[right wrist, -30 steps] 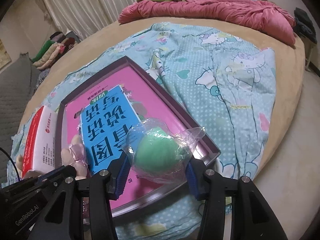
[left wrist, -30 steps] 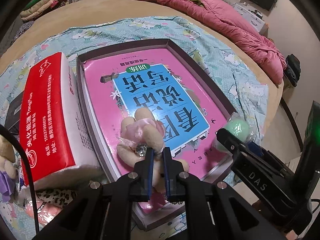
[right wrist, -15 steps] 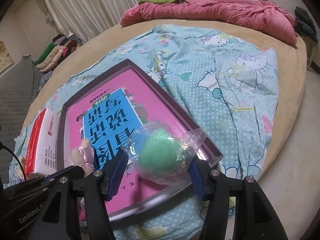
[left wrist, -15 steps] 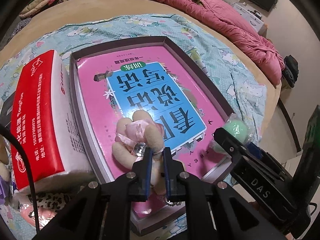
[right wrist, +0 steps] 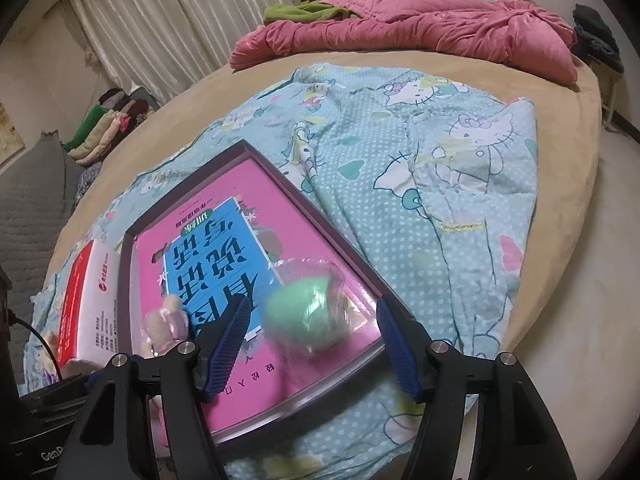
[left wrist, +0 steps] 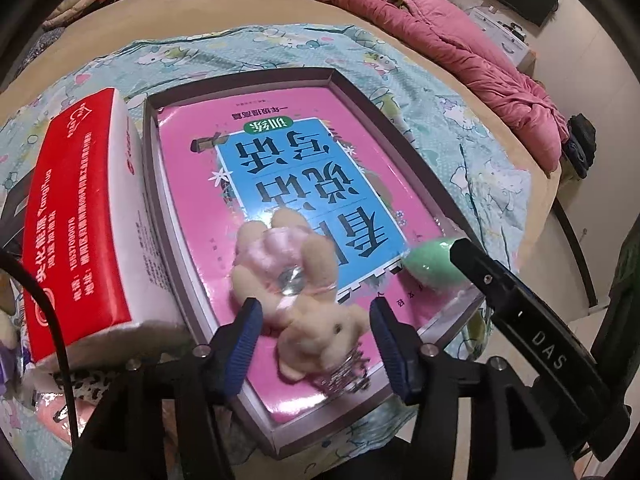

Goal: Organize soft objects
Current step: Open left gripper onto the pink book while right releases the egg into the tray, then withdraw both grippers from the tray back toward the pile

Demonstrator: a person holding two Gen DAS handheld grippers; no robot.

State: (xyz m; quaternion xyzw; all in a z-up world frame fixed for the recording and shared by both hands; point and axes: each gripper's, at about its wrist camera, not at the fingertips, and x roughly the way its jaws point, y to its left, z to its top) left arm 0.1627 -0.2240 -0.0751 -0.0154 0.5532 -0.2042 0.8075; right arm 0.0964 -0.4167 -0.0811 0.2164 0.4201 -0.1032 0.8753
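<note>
A beige plush bunny (left wrist: 304, 292) with a pink bow lies on the pink book inside the shallow box (left wrist: 360, 92). My left gripper (left wrist: 316, 336) is open around the bunny's lower part, jaws apart on both sides. A green soft ball in clear wrap (right wrist: 308, 312) lies on the book at the box's near right corner; it also shows in the left wrist view (left wrist: 430, 266). My right gripper (right wrist: 312, 344) is open, its jaws wide apart beside the ball. The bunny shows in the right wrist view (right wrist: 166, 326).
A red and white tissue pack (left wrist: 80, 232) leans against the box's left side. More soft toys (left wrist: 52, 412) lie under it at lower left. A cartoon-print blue sheet (right wrist: 440, 168) covers the round bed. A pink quilt (right wrist: 420, 32) lies at the far edge.
Both grippers have opened. The left let go of the bunny, which now lies on the book. The right released the wrapped green ball, which dropped onto the book in the box.
</note>
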